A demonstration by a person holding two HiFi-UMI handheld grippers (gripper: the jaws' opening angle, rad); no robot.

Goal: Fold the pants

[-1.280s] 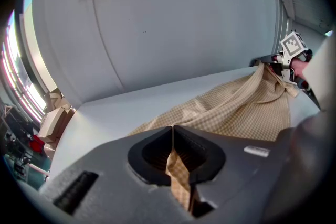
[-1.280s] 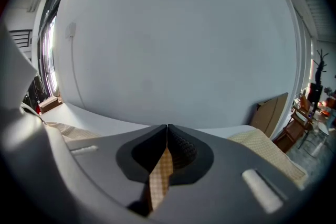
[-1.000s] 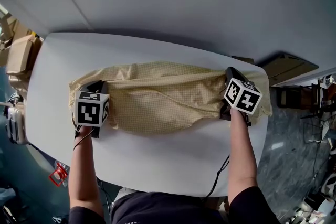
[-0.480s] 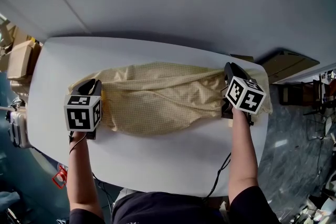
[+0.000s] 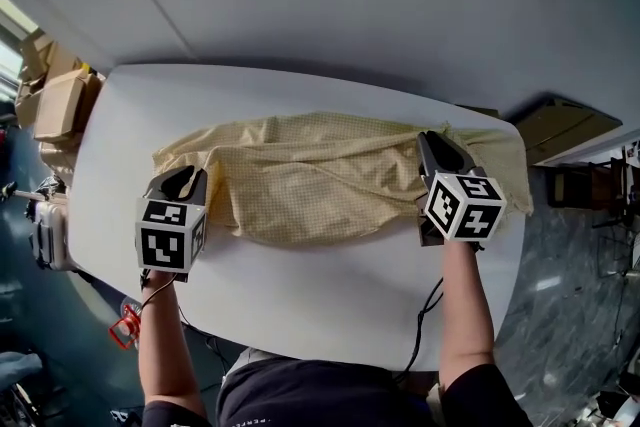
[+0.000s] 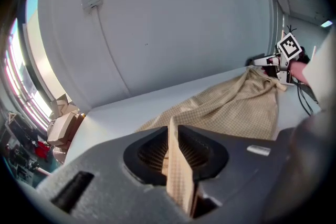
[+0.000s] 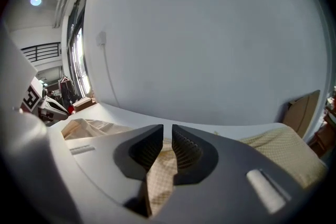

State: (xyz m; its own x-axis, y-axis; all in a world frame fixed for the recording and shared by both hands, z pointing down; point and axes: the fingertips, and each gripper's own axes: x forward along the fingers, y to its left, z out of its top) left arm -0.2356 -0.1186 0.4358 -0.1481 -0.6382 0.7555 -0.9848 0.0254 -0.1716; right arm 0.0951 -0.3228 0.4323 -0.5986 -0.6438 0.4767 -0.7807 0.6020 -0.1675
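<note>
Both hands are drawn back toward the body since a second ago, forearms held straight. Fingers of the left gripper and right gripper have just been opening, yet the pants, spread across the table, are pinched by each.

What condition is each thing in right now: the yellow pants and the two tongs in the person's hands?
pants: stretched long across the table, wrinkled, pinched up near both ends.
left tongs: closed on a fold of the pants cloth; jaws have just been opening.
right tongs: closed on a fold of the pants cloth; jaws have just been opening.
</note>
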